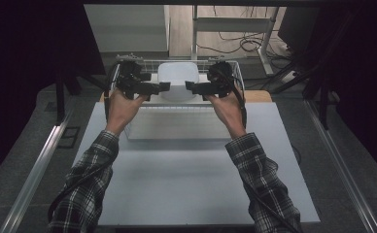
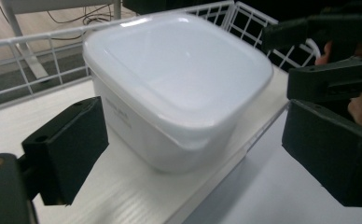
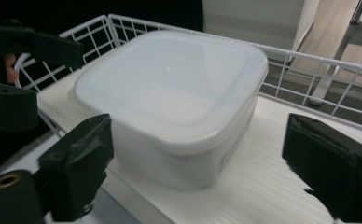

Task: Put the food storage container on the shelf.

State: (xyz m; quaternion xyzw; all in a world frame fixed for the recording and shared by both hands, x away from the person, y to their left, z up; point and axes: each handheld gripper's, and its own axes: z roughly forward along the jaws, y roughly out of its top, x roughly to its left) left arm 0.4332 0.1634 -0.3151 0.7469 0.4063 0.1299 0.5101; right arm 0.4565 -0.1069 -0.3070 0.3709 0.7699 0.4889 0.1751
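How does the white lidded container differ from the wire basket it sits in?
The white container is solid, smooth and closed by a lid; the wire basket is an open grid you can see through. The container has rounded corners and is smaller; the basket surrounds it with space to spare. Both are white.

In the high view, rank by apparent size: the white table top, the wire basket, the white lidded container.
1. White table top, by far the largest.
2. Wire basket, spanning the width between both hands.
3. White lidded container, sitting within the basket's outline.
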